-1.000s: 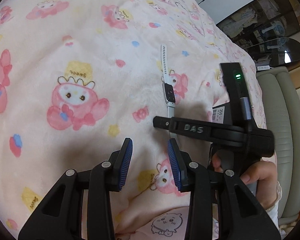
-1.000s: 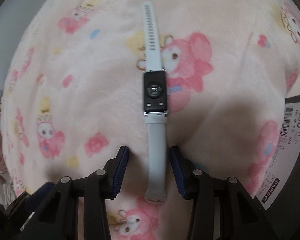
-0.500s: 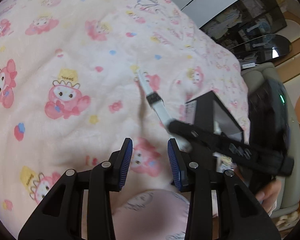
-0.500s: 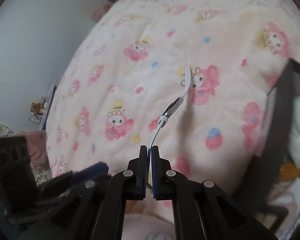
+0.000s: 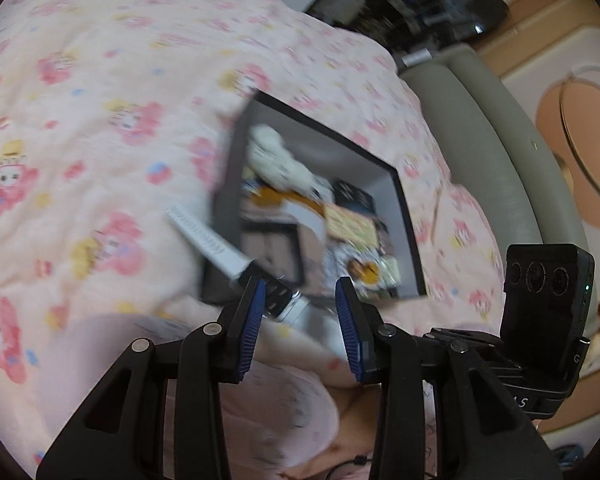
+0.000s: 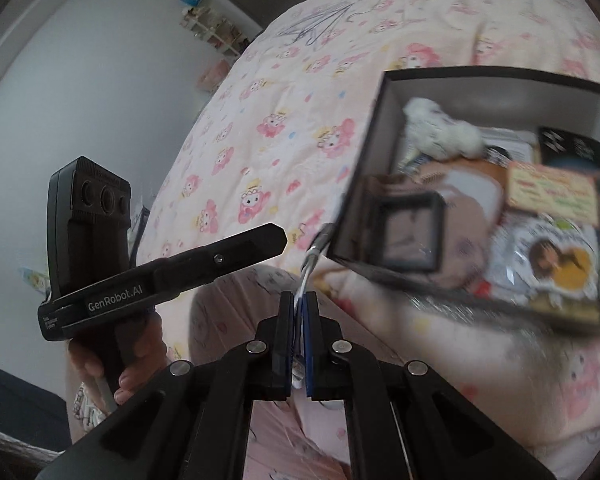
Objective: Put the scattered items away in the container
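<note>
The right gripper is clamping 1 strap end of the white-strapped watch, its 2 blue pads pressed nearly together with only the thin strap between them. In the right wrist view the watch is showing edge-on, rising from the pads toward the near left corner of the box. In the left wrist view the watch is hanging clear of the pink cartoon-print blanket, its perforated strap slanting up and left across the box's near left corner, its dark body partly hidden behind the left pad. The left gripper is standing open with nothing between its pads, held low in front of the box. The box is a dark, open-topped container sitting on the blanket, already carrying a white fluffy item, a small square dark case, printed cards and packets; details are blurred. The watch is lying outside the box, just at its near edge. A grey padded headboard is bordering the bed on the right.
</note>
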The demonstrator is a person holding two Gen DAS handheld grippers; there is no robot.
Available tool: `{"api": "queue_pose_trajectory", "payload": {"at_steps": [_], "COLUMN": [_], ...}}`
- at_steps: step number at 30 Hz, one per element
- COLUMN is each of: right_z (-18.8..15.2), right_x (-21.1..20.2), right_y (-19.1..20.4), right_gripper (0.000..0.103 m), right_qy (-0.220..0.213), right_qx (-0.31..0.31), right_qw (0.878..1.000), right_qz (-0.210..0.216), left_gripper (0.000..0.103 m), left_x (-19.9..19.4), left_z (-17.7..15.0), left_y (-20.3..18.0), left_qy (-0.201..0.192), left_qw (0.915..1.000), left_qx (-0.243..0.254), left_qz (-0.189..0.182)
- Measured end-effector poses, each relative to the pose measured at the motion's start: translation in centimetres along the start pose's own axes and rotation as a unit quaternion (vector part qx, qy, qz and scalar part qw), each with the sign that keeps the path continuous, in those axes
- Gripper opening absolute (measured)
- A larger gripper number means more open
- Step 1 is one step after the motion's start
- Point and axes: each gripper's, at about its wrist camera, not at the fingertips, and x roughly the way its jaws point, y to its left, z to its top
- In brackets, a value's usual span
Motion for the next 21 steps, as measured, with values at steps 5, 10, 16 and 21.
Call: {"api": "queue_pose_trajectory", "payload": {"at_steps": [5,10,16,21], "right_z": [-3.2,-5.4,-5.8,-4.9], "right_x": [-2.7,-3.2,-1.5,3.8], "right_y": [-3.8,-7.7,-9.5,-7.6], "right_gripper": [0.002,0.002,0.004,0.017], "right_qy": [-0.026,-0.034,-0.012,0.052], "right_qx": [0.040,0.084,0.098,0.080], "right_qw": [0.999,0.995,0.994,0.995], "right_qz": [-0.012,-0.050,-0.045,-0.027], "left_gripper": [0.036,0.036,0.036,0.036], "left_x": [3.4,6.8,5.6,3.0], "left_z": [-2.7,-4.1,-4.1,-3.1], "left_y": [-2.9,-4.3,-4.1,-1.5], "left_qy": [0.039,0.077,0.045,0.017], "left_qw": [0.9991,0.9962,0.9962,0.9937], "left_qx": [0.015,0.038,0.039,0.007], "left_qz": [-0.002,0.019,0.063,0.110]}}
